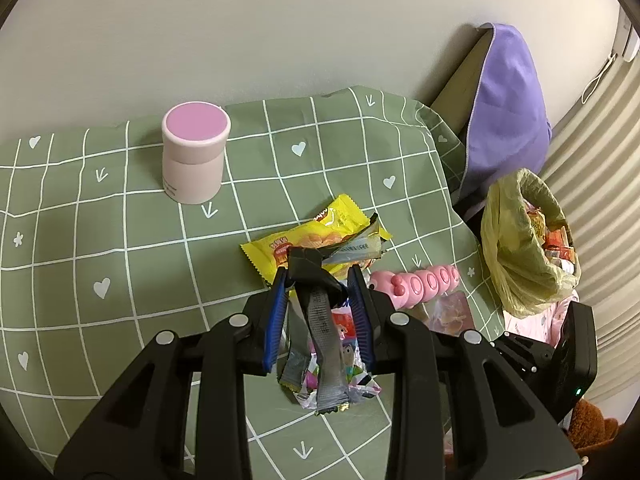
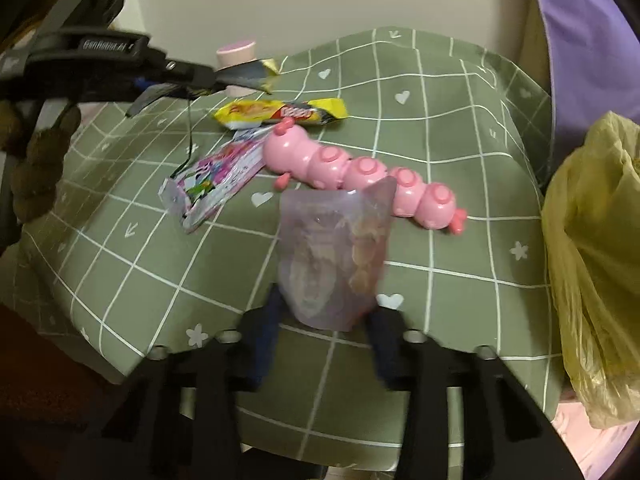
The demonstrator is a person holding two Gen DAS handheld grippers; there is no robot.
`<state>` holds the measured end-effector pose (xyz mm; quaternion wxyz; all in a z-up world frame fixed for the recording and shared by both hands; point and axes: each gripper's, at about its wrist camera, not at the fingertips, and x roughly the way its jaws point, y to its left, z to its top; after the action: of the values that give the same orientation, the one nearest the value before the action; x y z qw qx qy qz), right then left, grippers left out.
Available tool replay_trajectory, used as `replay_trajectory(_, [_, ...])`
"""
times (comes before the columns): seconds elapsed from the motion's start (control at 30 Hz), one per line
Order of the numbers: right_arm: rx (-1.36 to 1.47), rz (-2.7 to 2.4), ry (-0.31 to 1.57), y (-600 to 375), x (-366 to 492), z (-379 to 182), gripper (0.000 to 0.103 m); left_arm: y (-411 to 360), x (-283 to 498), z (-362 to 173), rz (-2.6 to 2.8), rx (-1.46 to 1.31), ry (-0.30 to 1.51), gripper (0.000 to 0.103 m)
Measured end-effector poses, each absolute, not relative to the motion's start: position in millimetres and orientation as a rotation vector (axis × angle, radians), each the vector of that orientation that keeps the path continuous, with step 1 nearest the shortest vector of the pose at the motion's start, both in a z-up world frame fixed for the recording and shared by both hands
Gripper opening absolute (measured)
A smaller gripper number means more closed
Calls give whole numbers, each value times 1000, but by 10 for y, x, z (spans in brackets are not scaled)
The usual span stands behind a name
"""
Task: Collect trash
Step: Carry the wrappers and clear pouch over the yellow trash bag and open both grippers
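Four wrappers (image 1: 320, 240) on table, left hand-held gripper (image 1: 320, 280) pinching one silver wrapper (image 1: 316, 268), right hand-held gripper (image 2: 326, 312) spread around pouch (image 2: 336, 252)

you face a plain off-white wall (image 1: 280, 28), evenly lit with no hard shadows. below it sits the bench (image 1: 120, 240), covered in a green cloth (image 2: 460, 280) with a white grid, hearts and small arrows. to your right a purple cloth (image 1: 508, 100) hangs over a brown board (image 1: 460, 88) that leans on the wall. further right you see cream blinds (image 1: 600, 168) with a thin cord (image 1: 600, 76) dangling beside them. low at the right edge something brown and furry (image 1: 592, 424) shows, too cut off to tell what it is.
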<state>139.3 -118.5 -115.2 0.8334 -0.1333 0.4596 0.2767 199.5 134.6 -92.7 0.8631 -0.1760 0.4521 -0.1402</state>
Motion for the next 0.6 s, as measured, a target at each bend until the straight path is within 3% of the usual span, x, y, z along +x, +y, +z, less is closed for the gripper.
replay_trajectory(0.33, [-210,515,881,-1436,1461,-781,30,1287,1994,-779,-314,-363,914,28])
replay_trajectory(0.6, [-131,414,734,-1703,1543,-119,30,962,2068,-234,-410,-270,794,28])
